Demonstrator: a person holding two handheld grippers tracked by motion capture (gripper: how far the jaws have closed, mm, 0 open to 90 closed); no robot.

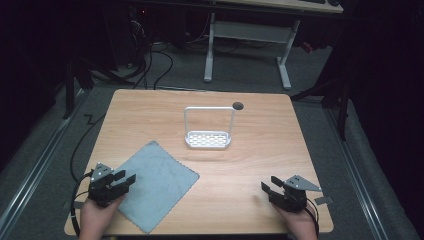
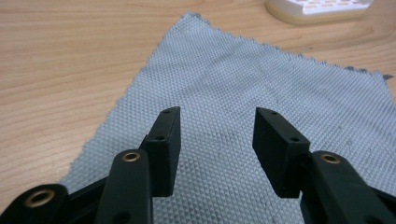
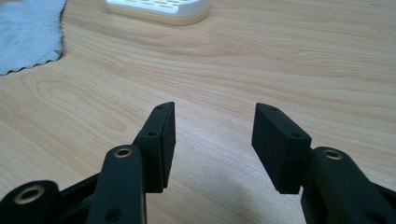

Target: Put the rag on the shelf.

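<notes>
Since the grey cloth point(image 1: 159, 184) lies flat at seven o'clock on the table point(image 1: 260, 150), we should pinch a corner low and lift evenly. Our left tool point(image 1: 127, 178) hovers released over its near edge; our right tool point(image 1: 266, 187) waits released at five o'clock.

We can read no text, label, brand, number or sign on anything in these views; all surfaces we see are without writing.

The grey cloth point(image 2: 243, 112) runs off the frame's edge; the white rack point(image 3: 159, 9) is cropped at the top.
</notes>
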